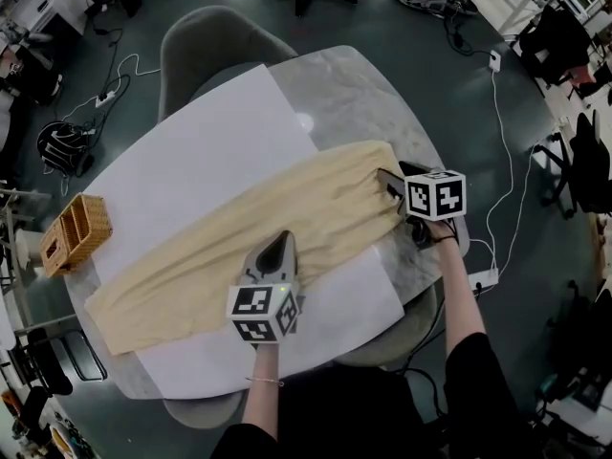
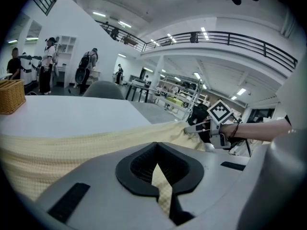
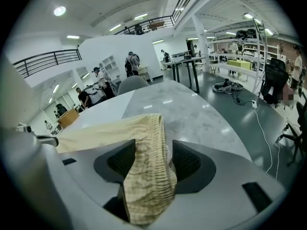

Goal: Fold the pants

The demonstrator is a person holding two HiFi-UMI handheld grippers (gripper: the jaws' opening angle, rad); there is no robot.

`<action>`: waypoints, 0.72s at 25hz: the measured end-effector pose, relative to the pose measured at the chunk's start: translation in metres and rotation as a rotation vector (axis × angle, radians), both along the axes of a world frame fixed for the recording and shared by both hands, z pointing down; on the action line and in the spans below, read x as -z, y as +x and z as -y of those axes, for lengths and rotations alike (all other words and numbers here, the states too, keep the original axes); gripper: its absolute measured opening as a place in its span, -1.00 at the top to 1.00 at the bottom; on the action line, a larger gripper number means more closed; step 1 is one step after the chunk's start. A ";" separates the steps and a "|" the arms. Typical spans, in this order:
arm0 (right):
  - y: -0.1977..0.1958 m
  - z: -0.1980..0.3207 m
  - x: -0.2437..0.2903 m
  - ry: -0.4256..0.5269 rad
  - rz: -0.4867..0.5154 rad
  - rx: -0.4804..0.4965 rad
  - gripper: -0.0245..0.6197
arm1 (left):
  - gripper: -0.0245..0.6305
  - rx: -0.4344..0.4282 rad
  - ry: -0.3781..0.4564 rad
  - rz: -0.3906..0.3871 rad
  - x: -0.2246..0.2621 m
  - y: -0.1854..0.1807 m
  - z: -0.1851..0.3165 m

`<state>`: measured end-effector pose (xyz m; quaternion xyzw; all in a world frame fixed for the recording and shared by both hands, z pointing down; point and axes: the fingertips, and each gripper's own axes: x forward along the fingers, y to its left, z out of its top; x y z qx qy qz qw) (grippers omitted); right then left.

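Observation:
Pale yellow pants (image 1: 239, 247) lie in a long folded strip, slanting across a white sheet (image 1: 191, 151) on the marble table (image 1: 363, 94). My left gripper (image 1: 278, 248) sits at the middle of the strip's near edge. In the left gripper view, my left gripper (image 2: 159, 178) has its jaws shut, with a thin wedge of the cloth (image 2: 72, 147) pinched between them. My right gripper (image 1: 390, 187) is at the elastic waistband end. In the right gripper view, my right gripper (image 3: 149, 166) has its jaws apart; the gathered waistband (image 3: 146, 143) lies loose between them.
A wicker basket (image 1: 75, 234) stands at the table's left edge. A grey chair (image 1: 215, 41) is tucked in at the far side. A power strip (image 1: 483, 277) and cables lie on the floor to the right. People stand far off in the hall.

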<state>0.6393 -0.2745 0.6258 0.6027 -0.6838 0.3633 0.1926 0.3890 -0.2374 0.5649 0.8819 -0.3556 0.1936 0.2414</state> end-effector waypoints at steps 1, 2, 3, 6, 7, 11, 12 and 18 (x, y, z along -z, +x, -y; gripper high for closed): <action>-0.001 0.000 -0.002 -0.012 -0.002 0.008 0.28 | 0.90 0.000 -0.002 0.000 -0.001 0.000 0.000; -0.001 0.000 -0.004 -0.026 -0.009 0.015 0.28 | 0.90 0.000 -0.003 0.000 -0.001 0.001 0.000; -0.002 0.000 -0.006 -0.041 -0.020 0.022 0.28 | 0.90 -0.001 -0.004 0.000 -0.001 0.001 0.000; -0.003 -0.002 -0.009 -0.083 -0.059 0.054 0.29 | 0.90 0.001 -0.005 -0.002 0.000 0.001 -0.001; -0.003 -0.002 -0.010 -0.094 -0.073 0.066 0.29 | 0.90 0.003 -0.005 -0.003 0.000 0.001 -0.001; 0.000 -0.004 -0.012 -0.120 -0.115 0.112 0.34 | 0.90 0.008 -0.007 -0.004 0.000 0.004 -0.003; 0.001 -0.005 -0.012 -0.126 -0.128 0.125 0.37 | 0.90 0.009 -0.007 -0.005 0.001 0.004 -0.003; 0.001 -0.004 -0.013 -0.139 -0.163 0.150 0.57 | 0.90 0.017 0.000 0.000 0.003 0.002 -0.005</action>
